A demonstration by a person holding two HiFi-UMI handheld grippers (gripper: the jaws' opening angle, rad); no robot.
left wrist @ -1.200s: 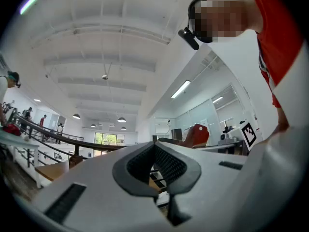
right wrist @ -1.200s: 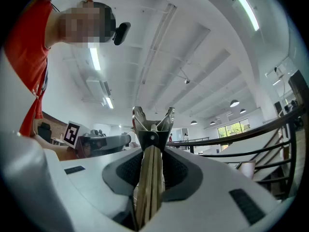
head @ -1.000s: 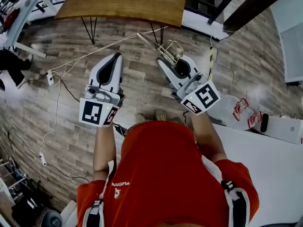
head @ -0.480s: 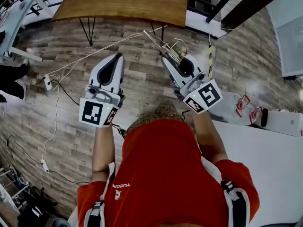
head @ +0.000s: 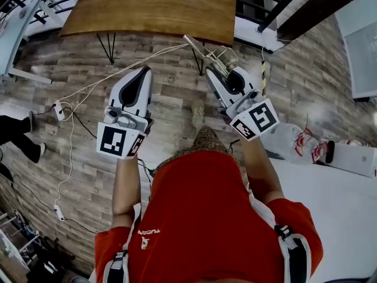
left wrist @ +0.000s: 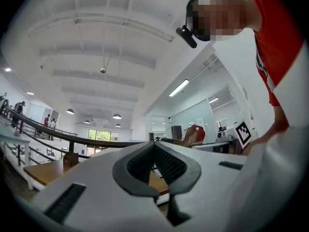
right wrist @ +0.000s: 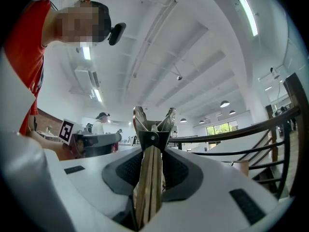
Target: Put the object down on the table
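One tool (right wrist: 151,129), clamped in right claw (head: 215,73)

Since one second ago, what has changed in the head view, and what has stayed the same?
The right gripper, shut on the wood-and-metal object, moved forward; in the picture the object's tip now reaches the near edge of the wooden table. Nothing was taken or released. The left gripper stayed shut, empty, in place.

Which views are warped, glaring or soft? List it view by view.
Head view: sharp, evenly lit, fisheye bows the table edge and floor planks. Left gripper view: dark round corners, bright ceiling lamps, the near left claw soft. Right gripper view: same dark corners, a glaring strip light, the tool in the right claw blurs toward the bottom.
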